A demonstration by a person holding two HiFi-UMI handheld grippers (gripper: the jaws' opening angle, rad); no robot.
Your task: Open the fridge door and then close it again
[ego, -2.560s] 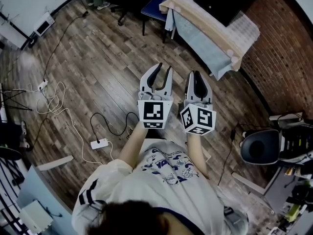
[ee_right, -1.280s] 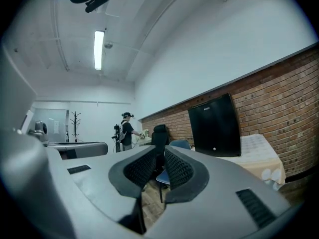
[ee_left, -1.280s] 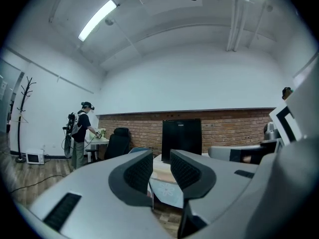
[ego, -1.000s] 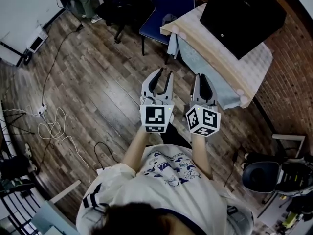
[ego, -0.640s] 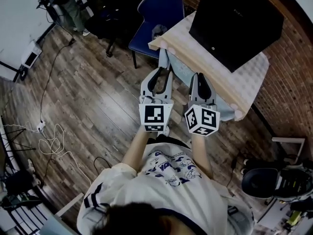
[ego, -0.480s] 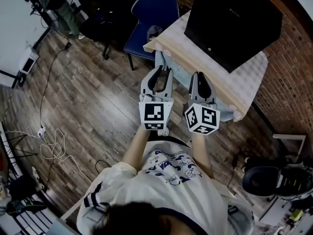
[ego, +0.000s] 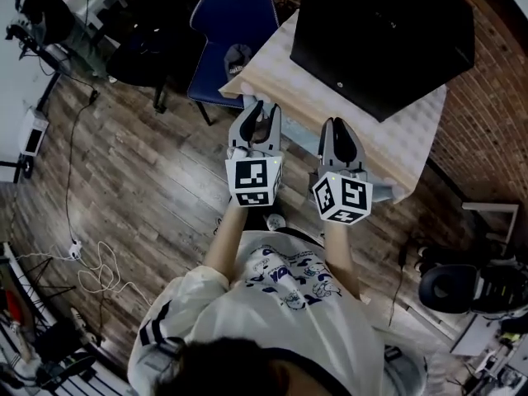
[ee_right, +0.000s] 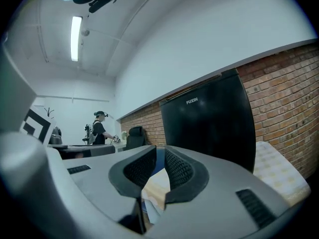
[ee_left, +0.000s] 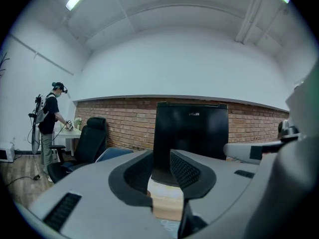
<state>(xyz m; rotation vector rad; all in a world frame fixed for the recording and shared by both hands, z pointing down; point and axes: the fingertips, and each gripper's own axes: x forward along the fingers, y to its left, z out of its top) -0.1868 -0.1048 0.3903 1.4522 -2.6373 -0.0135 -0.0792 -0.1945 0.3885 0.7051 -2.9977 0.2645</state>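
The fridge point(ego: 384, 35) is a small black box with its door shut, standing on a low table point(ego: 272, 68) covered with pale cloth. It fills the middle of the left gripper view point(ee_left: 192, 133) and the right gripper view point(ee_right: 209, 126). My left gripper point(ego: 257, 115) is held level at the table's near edge, jaws shut and empty, short of the fridge. My right gripper point(ego: 341, 130) is beside it over the table's edge, jaws shut on nothing. Neither gripper touches the fridge.
A blue chair point(ego: 231, 23) stands left of the table and a black office chair point(ego: 140, 56) further left. A brick wall point(ego: 487, 122) runs behind the table. Cables point(ego: 91, 262) lie on the wooden floor. Another person point(ee_left: 50, 118) stands far off.
Both grippers have moved forward side by side from over the open floor to the table's edge. The fridge now looms larger in view. The jaws stayed shut.
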